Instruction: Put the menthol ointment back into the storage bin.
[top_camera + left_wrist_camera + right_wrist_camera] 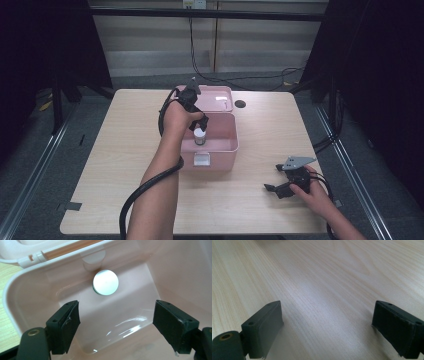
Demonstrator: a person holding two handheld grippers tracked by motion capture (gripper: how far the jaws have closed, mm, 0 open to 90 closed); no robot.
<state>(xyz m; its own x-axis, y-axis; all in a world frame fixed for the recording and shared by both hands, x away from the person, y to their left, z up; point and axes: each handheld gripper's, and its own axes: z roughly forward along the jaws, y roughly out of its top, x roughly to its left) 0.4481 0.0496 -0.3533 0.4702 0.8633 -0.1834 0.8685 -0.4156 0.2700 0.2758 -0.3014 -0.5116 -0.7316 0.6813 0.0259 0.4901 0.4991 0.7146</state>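
A pink plastic box (225,150) stands open at the middle of the table, its lid (220,97) folded back. Inside it a small bottle with a round white cap (199,134) stands upright near the box's left side. My left gripper (196,117) hangs just above the bottle, pointing down into the box. In the left gripper view its jaws are open, my left gripper (116,322) holds nothing, and the white cap (105,282) lies beyond the fingertips on the box floor (112,315). My right gripper (274,178) rests low at the table's front right, and this right gripper (327,325) is open over bare wood.
The box has a white latch (202,159) on its front wall. A dark round spot (240,104) marks the tabletop right of the lid. Black cables (250,77) run along the floor behind the table. The light wood table (125,150) has bare room left and front.
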